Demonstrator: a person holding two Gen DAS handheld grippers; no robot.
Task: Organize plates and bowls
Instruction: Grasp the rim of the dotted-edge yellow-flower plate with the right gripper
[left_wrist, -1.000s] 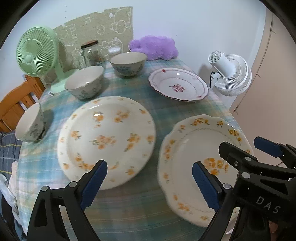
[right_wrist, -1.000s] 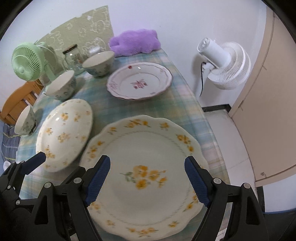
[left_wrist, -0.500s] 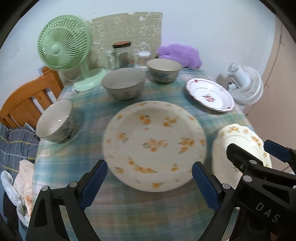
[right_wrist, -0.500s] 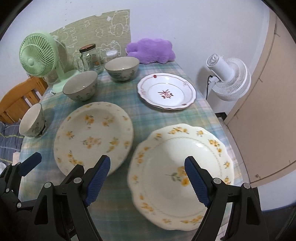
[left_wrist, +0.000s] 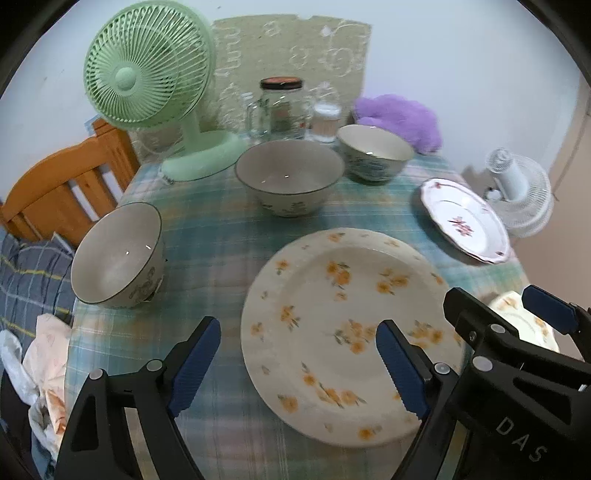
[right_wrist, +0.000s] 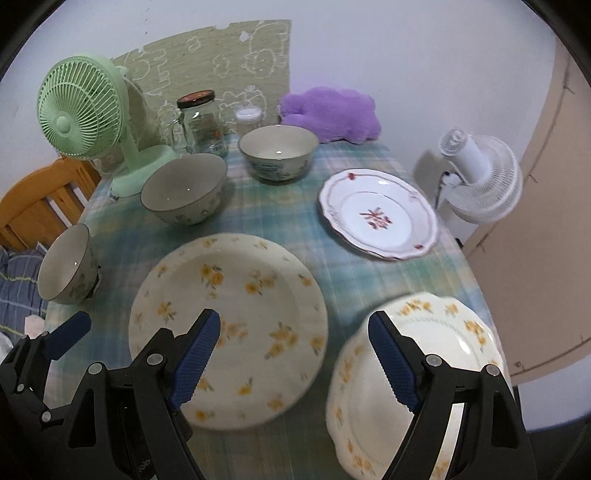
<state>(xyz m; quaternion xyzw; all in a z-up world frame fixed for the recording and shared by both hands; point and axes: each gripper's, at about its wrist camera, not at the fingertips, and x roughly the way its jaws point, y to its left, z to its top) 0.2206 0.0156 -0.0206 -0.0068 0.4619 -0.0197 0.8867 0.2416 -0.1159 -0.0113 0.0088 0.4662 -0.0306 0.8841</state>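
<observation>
A round plate with yellow flowers (left_wrist: 347, 325) (right_wrist: 229, 325) lies at the table's near middle. A scalloped yellow-flower plate (right_wrist: 428, 369) (left_wrist: 517, 314) lies at the near right. A white plate with a red flower (right_wrist: 376, 214) (left_wrist: 461, 225) lies at the far right. Three bowls stand on the table: left edge (left_wrist: 118, 254) (right_wrist: 66, 266), middle (left_wrist: 291, 177) (right_wrist: 184, 188), back (left_wrist: 373, 151) (right_wrist: 279, 151). My left gripper (left_wrist: 299, 365) is open and empty, above the near edge, left of the round plate's centre. My right gripper (right_wrist: 295, 358) is open and empty, between the two yellow plates.
A green fan (left_wrist: 151, 74), glass jars (left_wrist: 280, 107) and a purple plush (right_wrist: 332, 114) stand at the back of the checked tablecloth (left_wrist: 221, 236). A wooden chair (left_wrist: 59, 184) is at the left. A white fan (right_wrist: 480, 173) stands right of the table.
Both grippers have swung to the left; the plates have shifted right in both views. Both jaws stay open and empty. Nothing on the table has moved.
</observation>
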